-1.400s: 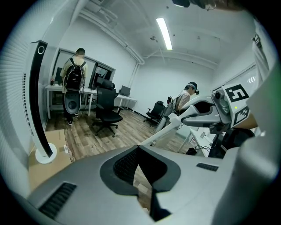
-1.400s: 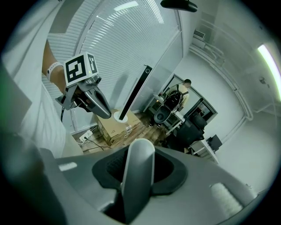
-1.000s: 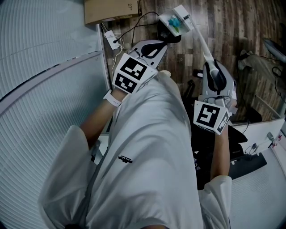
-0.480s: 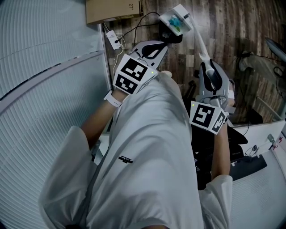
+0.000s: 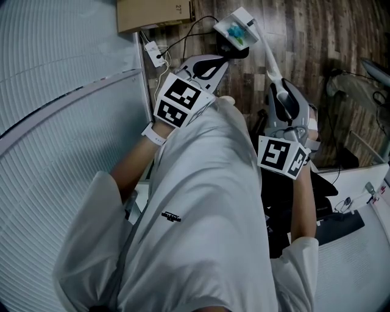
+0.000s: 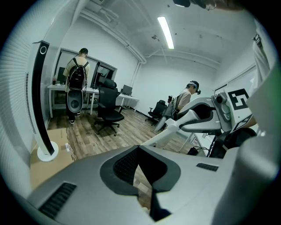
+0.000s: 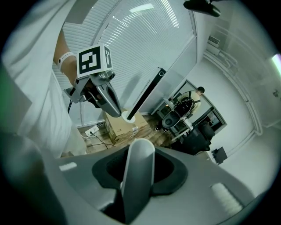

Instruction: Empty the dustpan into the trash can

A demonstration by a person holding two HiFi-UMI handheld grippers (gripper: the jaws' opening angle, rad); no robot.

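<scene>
In the head view my right gripper (image 5: pixel 276 85) is shut on the long white handle (image 5: pixel 270 60) of a small white dustpan (image 5: pixel 237 27). The pan hangs over the wooden floor with blue-green bits in it. In the right gripper view the handle (image 7: pixel 137 173) runs straight between the jaws of my right gripper (image 7: pixel 139 154). My left gripper (image 5: pixel 210 62) sits to the left of the dustpan, apart from it. Its tips meet with nothing held, as the left gripper view (image 6: pixel 138 149) shows. I cannot make out a trash can.
A cardboard box (image 5: pixel 152 13) and a power strip (image 5: pixel 152 53) with cables lie on the floor by the ribbed white wall (image 5: pixel 61 91). A tower fan (image 6: pixel 41 101), office chairs (image 6: pixel 107 107) and a person with a backpack (image 6: pixel 77 74) stand further off.
My right gripper has shifted slightly left and rolled a little, carrying the dustpan with it. The left gripper has stayed where it was.
</scene>
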